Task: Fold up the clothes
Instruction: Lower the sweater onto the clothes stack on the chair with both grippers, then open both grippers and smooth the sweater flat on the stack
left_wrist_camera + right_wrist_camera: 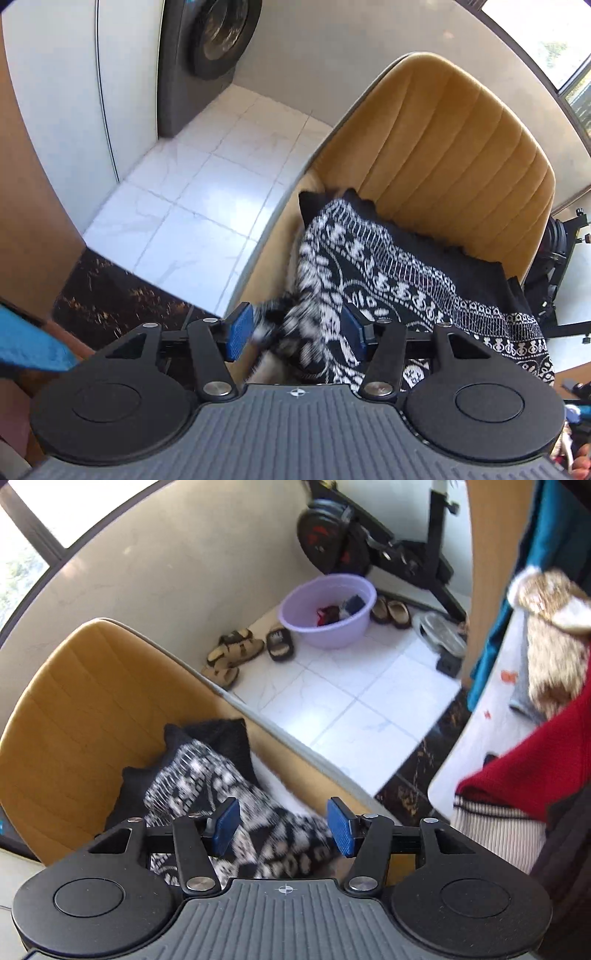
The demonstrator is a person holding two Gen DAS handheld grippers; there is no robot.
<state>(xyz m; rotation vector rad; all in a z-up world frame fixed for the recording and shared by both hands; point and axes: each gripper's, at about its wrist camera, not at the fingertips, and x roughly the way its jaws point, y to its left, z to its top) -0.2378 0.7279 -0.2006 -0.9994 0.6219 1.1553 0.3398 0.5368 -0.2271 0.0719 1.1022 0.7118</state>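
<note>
Tiled white floor (332, 701), beige wall; mustard ribbed chair (461, 147) serving as work surface. Washing machine (207, 48) standing far left in left wrist view. Blk/white patterned garment (388, 266) lying crumpled on chair seat, partly over a dark cushion (221, 734).

Left gripper (297, 332): jaws standing wide apart, garment edge sitting betw. the blue pads, blurred; contact can't be confirmed. Right gripper (282, 825): jaws also apart, hovering over the garment, fabric blurred between pads.

Around: purple basin (327, 609) w/ clothes, sandals (236, 653) near wall, exercise bike (369, 542) far. Red knit (535, 768) hanging at right.
</note>
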